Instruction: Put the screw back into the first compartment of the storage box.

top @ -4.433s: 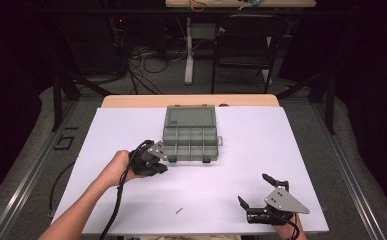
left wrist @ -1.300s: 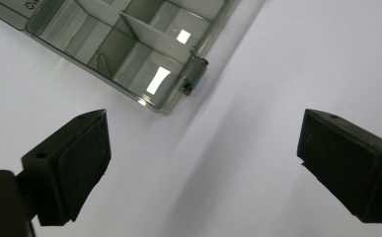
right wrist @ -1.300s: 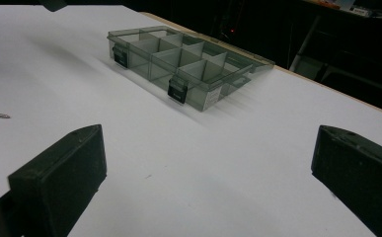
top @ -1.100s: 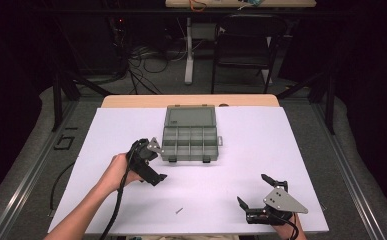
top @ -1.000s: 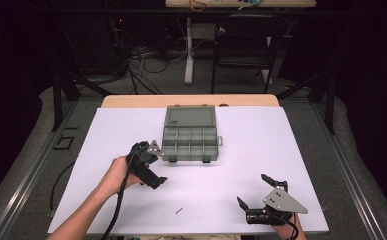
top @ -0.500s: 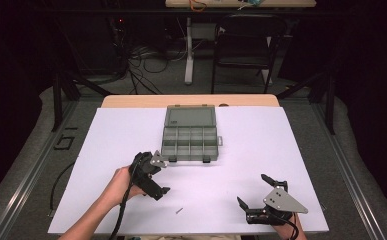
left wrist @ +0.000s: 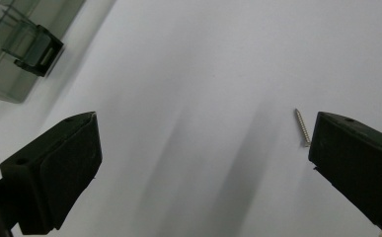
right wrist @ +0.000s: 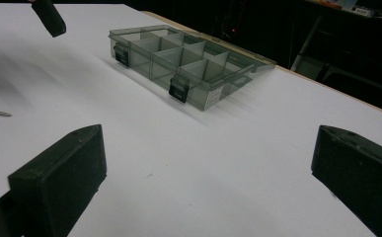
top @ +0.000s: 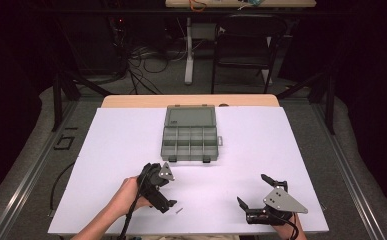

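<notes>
My left gripper (top: 165, 196) hangs with jaws spread wide beside the screw (top: 179, 211), which lies near the table's front edge. My right gripper (top: 253, 192), also spread, holds nothing.

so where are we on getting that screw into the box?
Done: organizer box lies open, its compartments looking empty. In hand: left gripper, jaws wide, hovers beside the screw, not yet straddling it. Left: close on the screw, lift it, drop it in a compartment. Right gripper sits open, idle.
</notes>
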